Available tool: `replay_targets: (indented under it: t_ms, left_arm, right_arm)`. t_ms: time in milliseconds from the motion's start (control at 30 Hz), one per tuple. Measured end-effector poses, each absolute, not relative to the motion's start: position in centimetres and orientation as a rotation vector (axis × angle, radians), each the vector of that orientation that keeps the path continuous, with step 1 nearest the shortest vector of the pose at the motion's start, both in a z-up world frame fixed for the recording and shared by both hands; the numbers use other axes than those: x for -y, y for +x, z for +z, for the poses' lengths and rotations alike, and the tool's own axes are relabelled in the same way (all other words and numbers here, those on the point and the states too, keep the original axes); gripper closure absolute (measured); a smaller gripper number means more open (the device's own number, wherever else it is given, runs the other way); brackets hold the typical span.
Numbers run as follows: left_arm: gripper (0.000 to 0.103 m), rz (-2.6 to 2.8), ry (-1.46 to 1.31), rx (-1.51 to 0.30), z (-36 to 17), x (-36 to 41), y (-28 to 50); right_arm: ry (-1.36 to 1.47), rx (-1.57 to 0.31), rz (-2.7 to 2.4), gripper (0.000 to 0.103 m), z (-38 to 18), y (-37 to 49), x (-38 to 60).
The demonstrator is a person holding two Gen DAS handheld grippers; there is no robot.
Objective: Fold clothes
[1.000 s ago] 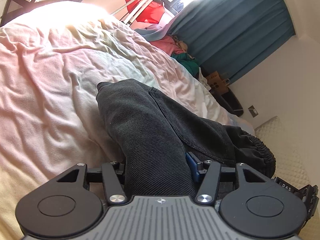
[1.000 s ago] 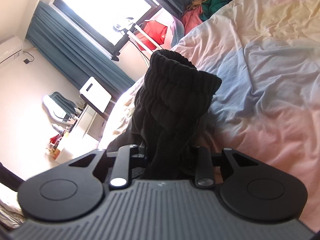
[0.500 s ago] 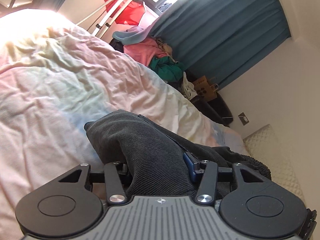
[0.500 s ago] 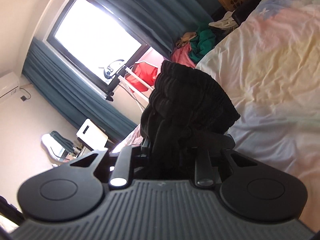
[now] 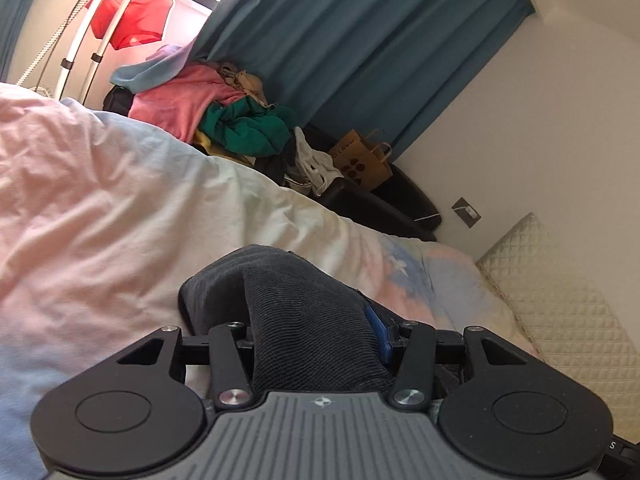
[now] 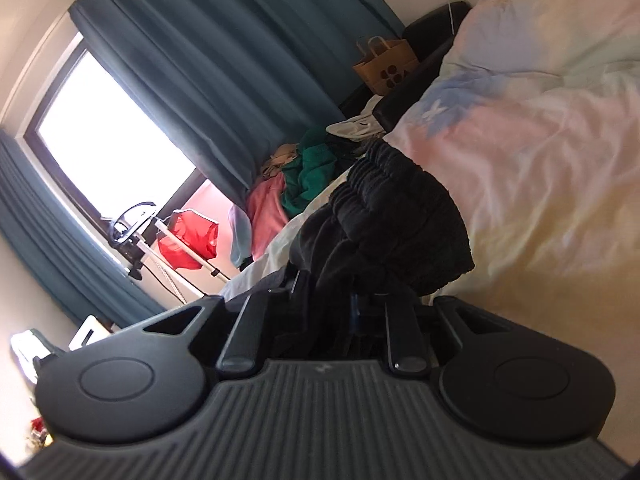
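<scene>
A dark grey pair of trousers (image 5: 288,292) bunches between the fingers of my left gripper (image 5: 312,332), which is shut on the fabric just above the pastel duvet (image 5: 100,208). In the right wrist view the same garment's black gathered elastic waistband (image 6: 400,216) sticks out ahead of my right gripper (image 6: 344,304). That gripper's jaws are closing, with the waistband fabric pinched between them. The cloth hides the fingertips of both grippers.
A pile of pink and green clothes (image 5: 224,120) lies beyond the bed's far edge, beside a brown paper bag (image 5: 360,160) and a black box (image 5: 376,208). Teal curtains (image 5: 360,40) hang behind. A drying rack with a red garment (image 5: 132,16) stands at the left, a quilted cream panel (image 5: 560,300) at the right.
Both grippers have swept across the bed with the dark garment, and the clothes pile and curtain corner now fill the views. Less fabric trails ahead of the left gripper.
</scene>
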State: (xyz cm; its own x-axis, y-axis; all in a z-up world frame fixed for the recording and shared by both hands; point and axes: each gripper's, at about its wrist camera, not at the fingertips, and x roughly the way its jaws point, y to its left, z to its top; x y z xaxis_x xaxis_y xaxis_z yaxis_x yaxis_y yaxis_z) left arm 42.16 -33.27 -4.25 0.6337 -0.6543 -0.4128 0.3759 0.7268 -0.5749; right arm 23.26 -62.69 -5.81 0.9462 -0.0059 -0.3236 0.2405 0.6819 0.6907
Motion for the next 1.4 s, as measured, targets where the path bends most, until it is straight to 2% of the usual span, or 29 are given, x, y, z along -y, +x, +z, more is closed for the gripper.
replay_targets:
  t_ms: [233, 367, 533, 600, 700, 867, 933, 1033, 1133, 1167, 1233, 1300, 1400]
  left_arm:
    - [0.051, -0.675, -0.348, -0.698, -7.3, 33.7, 41.6]
    - [0.052, -0.689, -0.350, -0.776, -8.4, 30.8, 40.0]
    - [0.051, -0.697, -0.300, -0.780, -9.1, 28.6, 37.5]
    - [0.049, -0.689, -0.243, -0.767, -9.2, 29.0, 36.8]
    - [0.038, -0.666, -0.153, -0.760, -8.7, 29.6, 35.4]
    - [0.030, -0.598, -0.059, -0.794, -5.5, 29.6, 33.0]
    - [0.022, -0.591, 0.001, -0.760, -3.5, 29.1, 31.2]
    - [0.020, -0.604, 0.047, -0.725, -0.1, 28.0, 28.3]
    - [0.013, -0.607, 0.086, -0.680, 3.5, 26.9, 24.8]
    - [0.009, -0.614, 0.091, -0.658, 4.7, 26.5, 23.5]
    - [0.002, -0.628, 0.103, -0.616, 6.9, 25.8, 20.9]
    - [0.000, -0.642, 0.122, -0.577, 8.7, 25.0, 18.1]
    - [0.000, -0.651, 0.139, -0.552, 10.9, 23.9, 14.6]
  right_arm:
    - [0.957, -0.326, -0.150, 0.082, -11.9, 21.1, 62.8]
    - [1.000, -0.359, -0.165, 0.082, -13.3, 18.3, 60.6]
    - [0.960, -0.413, -0.202, 0.082, -14.4, 15.9, 57.9]
    - [0.950, -0.444, -0.228, 0.082, -15.2, 15.6, 57.5]
    - [1.015, -0.502, -0.268, 0.078, -16.3, 15.3, 58.0]
    - [0.910, -0.551, -0.335, 0.077, -11.9, 13.0, 57.0]
    - [0.826, -0.554, -0.351, 0.077, -9.3, 11.8, 56.2]
    - [0.755, -0.531, -0.337, 0.077, -5.1, 9.4, 54.9]
    - [0.672, -0.489, -0.322, 0.077, -0.7, 6.9, 52.9]
    - [0.643, -0.474, -0.320, 0.075, 0.6, 6.1, 52.0]
    - [0.585, -0.444, -0.307, 0.065, 3.0, 4.4, 50.3]
    - [0.523, -0.404, -0.286, 0.039, 5.4, 2.7, 48.2]
    - [0.462, -0.359, -0.254, 0.027, 7.8, 0.3, 45.5]
